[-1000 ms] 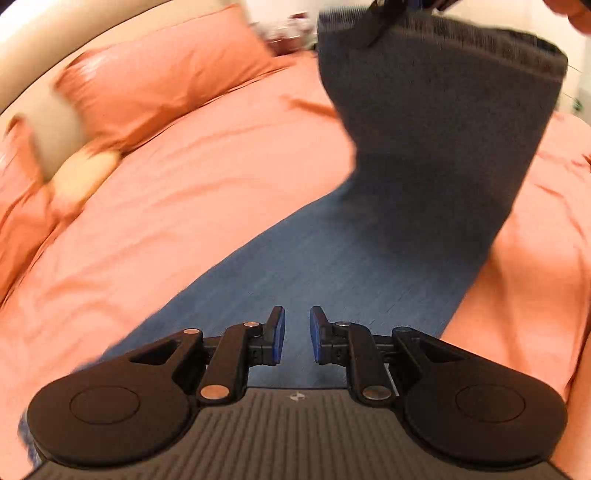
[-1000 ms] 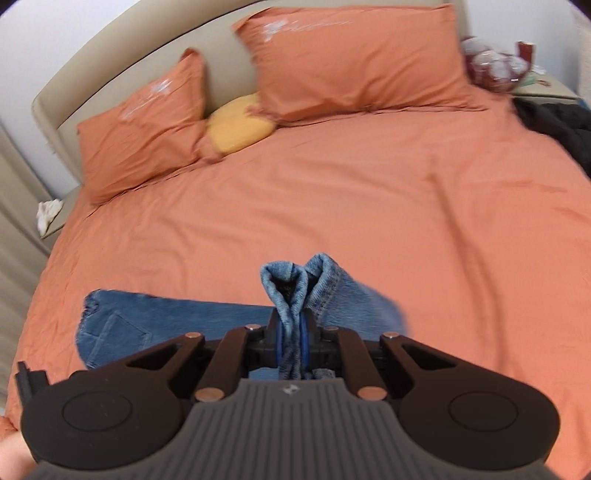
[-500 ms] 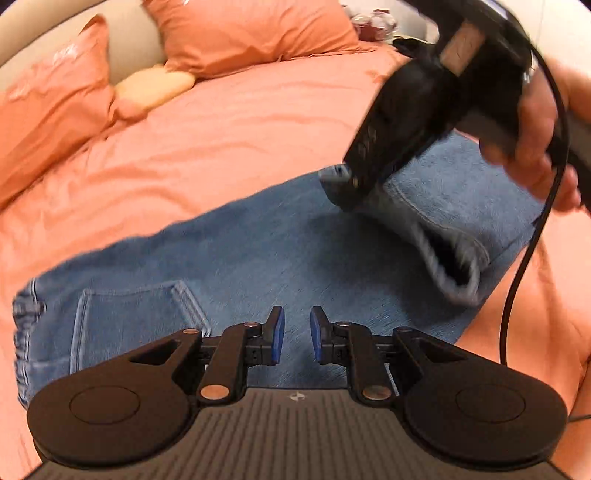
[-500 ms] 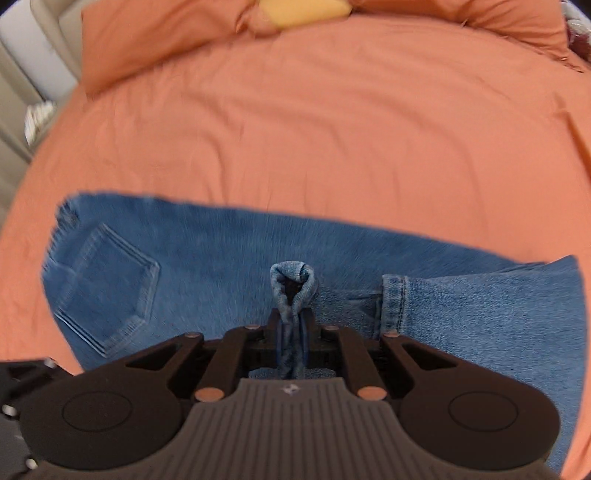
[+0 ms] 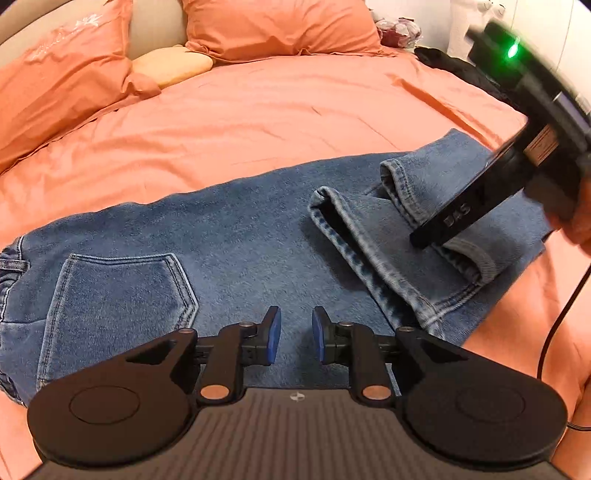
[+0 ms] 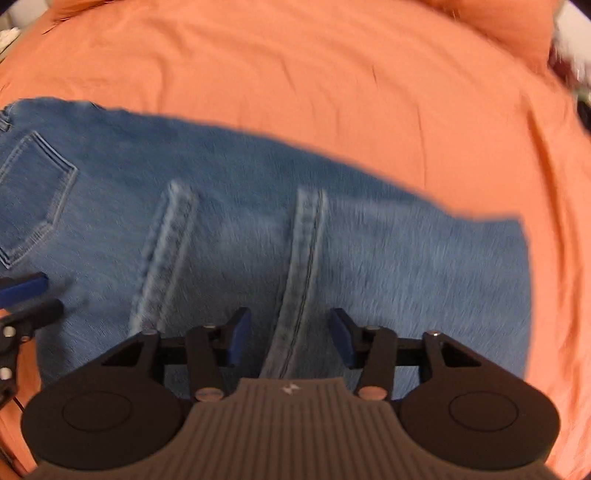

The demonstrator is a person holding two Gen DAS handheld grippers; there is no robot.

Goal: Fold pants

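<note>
Blue jeans lie across the orange bed, back pocket at the left, the legs folded back so both hems rest on the thigh part. My left gripper is open and empty just above the denim near the front edge. My right gripper is open and empty over the folded legs, a hem seam between its fingers. Its body also shows in the left wrist view, held above the hems. The left gripper's fingers show at the left edge of the right wrist view.
The orange bedsheet spreads beyond the jeans. Two orange pillows and a small yellow cushion lie at the headboard. Dark clothing lies at the far right edge. A cable hangs from the right gripper.
My right gripper carried the leg hems over onto the thigh part, laid them down and opened, letting go of the denim. My left gripper stayed open.
</note>
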